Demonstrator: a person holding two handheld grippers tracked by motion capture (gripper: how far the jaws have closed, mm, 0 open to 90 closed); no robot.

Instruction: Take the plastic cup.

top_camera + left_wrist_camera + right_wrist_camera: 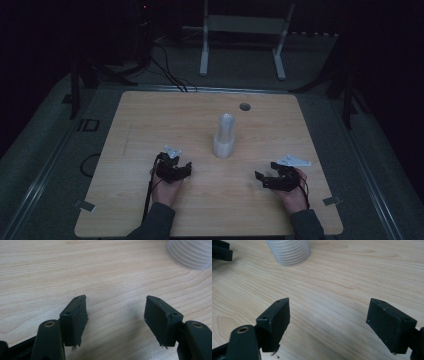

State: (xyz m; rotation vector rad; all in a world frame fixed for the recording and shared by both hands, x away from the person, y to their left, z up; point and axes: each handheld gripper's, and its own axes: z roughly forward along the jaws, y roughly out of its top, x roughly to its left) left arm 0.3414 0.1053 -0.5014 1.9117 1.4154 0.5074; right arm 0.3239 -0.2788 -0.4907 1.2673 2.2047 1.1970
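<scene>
A white ribbed stack of cups [224, 136] stands upright near the middle of the wooden table [150, 125]. My left gripper [175, 171] rests low over the table, to the front left of the stack, held by a hand. In the left gripper view its jaws [116, 300] stand apart over bare wood, with the stack [191, 252] at the upper right. My right gripper [265, 171] sits to the front right of the stack. Its jaws [329, 301] are wide apart with nothing between them. The stack [289, 251] and part of the left gripper [220, 251] lie beyond.
A round dark hole [245, 106] is in the tabletop behind the stack. A white frame stand [245, 25] and cables [167, 70] are on the floor past the table's far edge. The room around is dark.
</scene>
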